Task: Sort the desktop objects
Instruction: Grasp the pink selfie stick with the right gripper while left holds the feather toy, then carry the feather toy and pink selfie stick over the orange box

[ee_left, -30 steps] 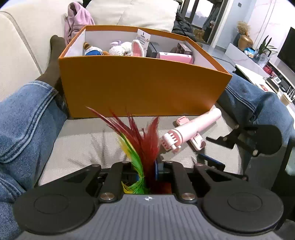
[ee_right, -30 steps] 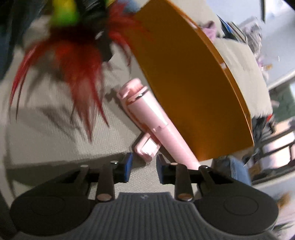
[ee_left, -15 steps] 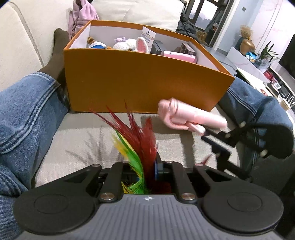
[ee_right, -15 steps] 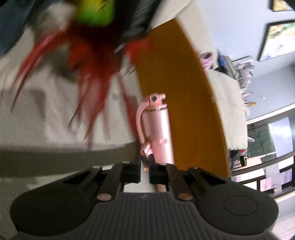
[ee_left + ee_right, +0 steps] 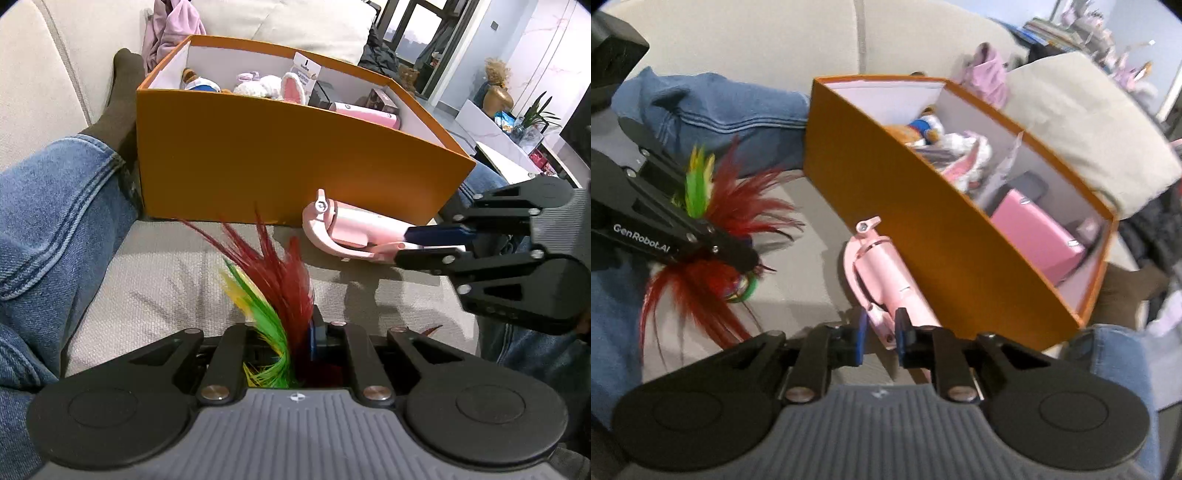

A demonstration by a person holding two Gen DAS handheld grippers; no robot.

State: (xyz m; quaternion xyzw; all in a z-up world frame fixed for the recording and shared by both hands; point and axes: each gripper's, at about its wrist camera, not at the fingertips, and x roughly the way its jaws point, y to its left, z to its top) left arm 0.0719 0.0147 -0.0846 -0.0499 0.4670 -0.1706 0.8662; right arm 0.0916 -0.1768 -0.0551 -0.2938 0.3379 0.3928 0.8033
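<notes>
Pretty clearly somebody's living room I'm working in: a cream sofa point(image 5: 44, 74) with a big cushion point(image 5: 295, 22) at 12 o'clock, tall windows point(image 5: 424, 29) around 1 o'clock, and off at 2 o'clock a white TV console point(image 5: 495, 136) with a gold vase point(image 5: 498, 99) and a potted plant point(image 5: 535, 114).

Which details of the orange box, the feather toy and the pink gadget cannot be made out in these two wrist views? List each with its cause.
- Orange box, left wrist view: its near wall hides the lower contents.
- Feather toy, left wrist view: its base is buried inside the left gripper.
- Pink gadget, right wrist view: its near end is hidden by the right gripper.
- White tag in the box: print too small to read.
- Box contents, right wrist view: blurred.
</notes>
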